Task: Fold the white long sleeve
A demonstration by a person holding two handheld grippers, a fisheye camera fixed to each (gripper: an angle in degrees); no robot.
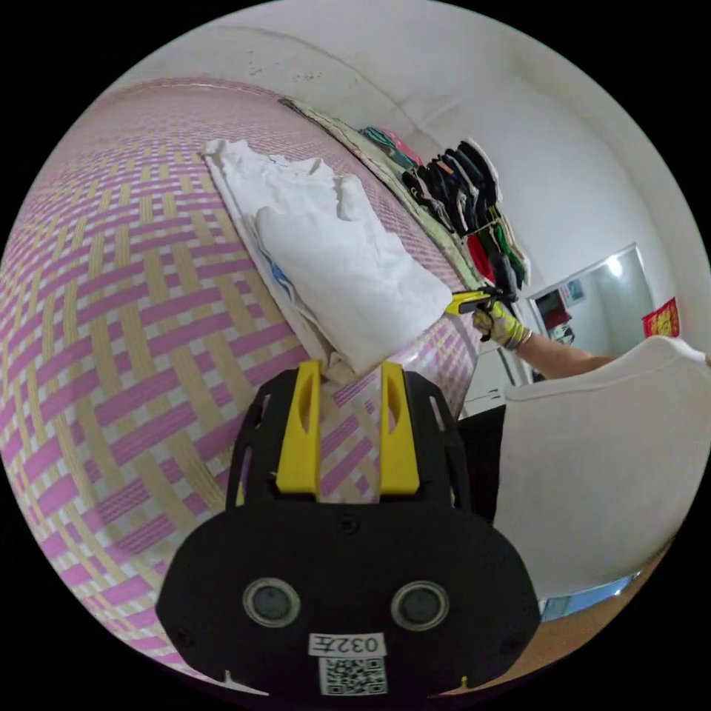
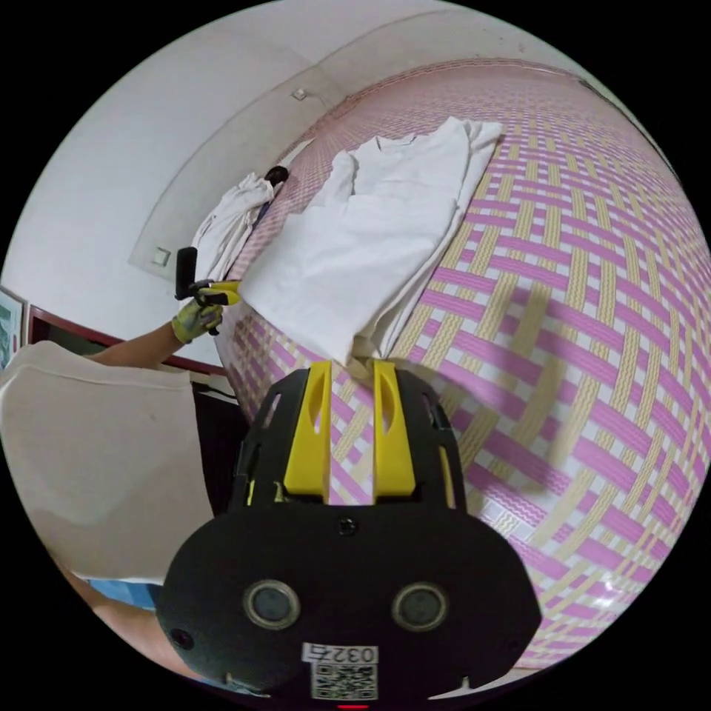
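- Woven pink-and-straw mat (image 1: 126, 311) is the biggest thing I see; it carries everything.
- On it lies the white long sleeve (image 1: 333, 259), already doubled into a long panel, one sleeve laid across the chest. I judge the fold well along, with a crosswise fold of the hem toward the collar next.
- My left gripper (image 1: 348, 366) has its jaws spread, the nearest corner of the hem lying between the tips, not pinched.
- My right gripper (image 2: 352, 364) stands at the other hem corner, jaws parted a little; I cannot tell whether they bite cloth.
- Next I need both jaws closed on cloth, then an even lift.
- Dark clothes (image 1: 463, 200) lie along the mat's far edge, well clear; a white heap (image 2: 229, 215) sits beside the shirt.
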